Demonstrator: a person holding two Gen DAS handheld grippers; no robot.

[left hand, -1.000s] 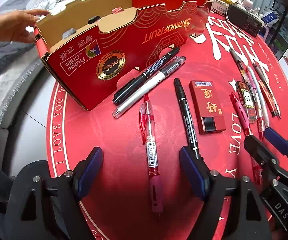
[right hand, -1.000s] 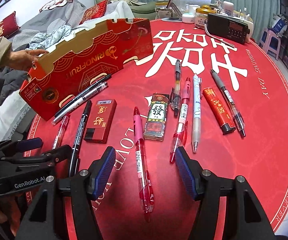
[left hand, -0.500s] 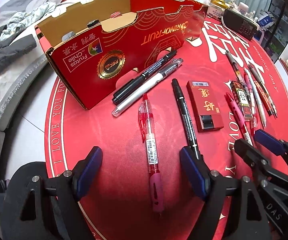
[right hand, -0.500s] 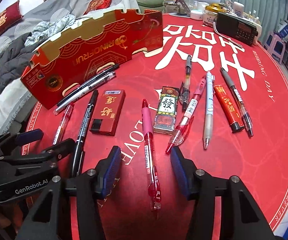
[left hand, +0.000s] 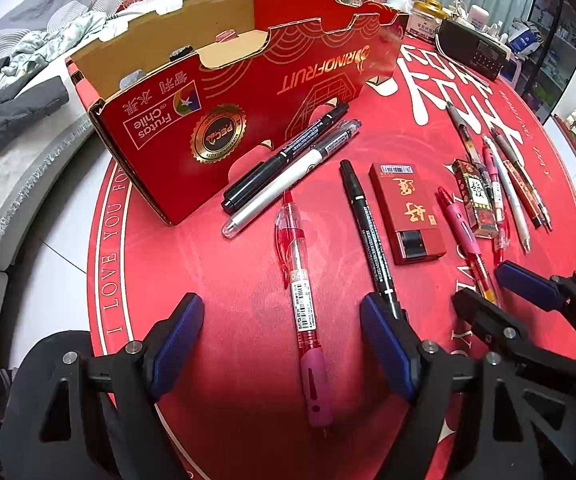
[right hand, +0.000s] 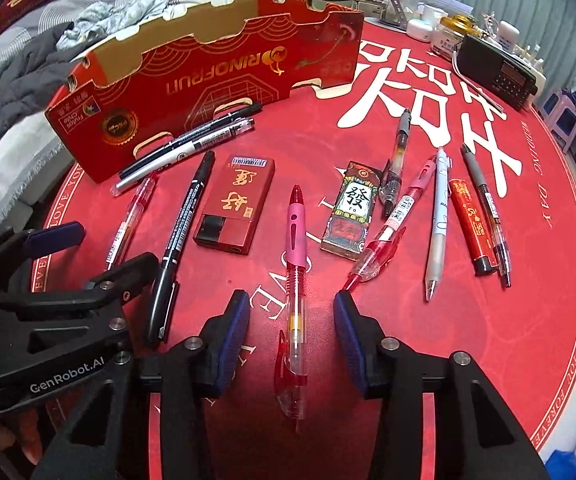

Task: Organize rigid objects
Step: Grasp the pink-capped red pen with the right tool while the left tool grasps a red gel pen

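On the red mat (left hand: 216, 280), left wrist view: the left gripper (left hand: 282, 332) hangs over a red gel pen (left hand: 301, 284) with its fingers wide apart and clear of the barrel; the pen lies between them, pink grip nearest the camera. The landmark is the red box (left hand: 224, 120), an open cardboard carton standing on the mat's far side. Against the box's front wall lie a black marker (left hand: 284, 156) and a silver pen (left hand: 288, 180), side by side and touching. Right of these, further from the box, lie a thin black marker (left hand: 367, 228) and a flat red case (left hand: 405, 212). Beyond the case, well apart from the box, is a cluster of pens around a small decorated pack (left hand: 475, 196). The right gripper (left hand: 483, 288) shows at the right edge. Right wrist view: the right gripper (right hand: 291, 328) is closing its fingers, with a pink-grip pen (right hand: 295, 280) between them; the blue pads do not touch it. The box (right hand: 208, 80) stands at upper left, the same two pens at its base. The red case (right hand: 234, 204) lies near the box, the pack (right hand: 351, 208) further right, and a red pen (right hand: 391, 220), white pen (right hand: 437, 220), red cylinder (right hand: 469, 224) and grey pen (right hand: 485, 208) furthest from the box. The left gripper (right hand: 88, 248) sits at the left edge, fingers apart.
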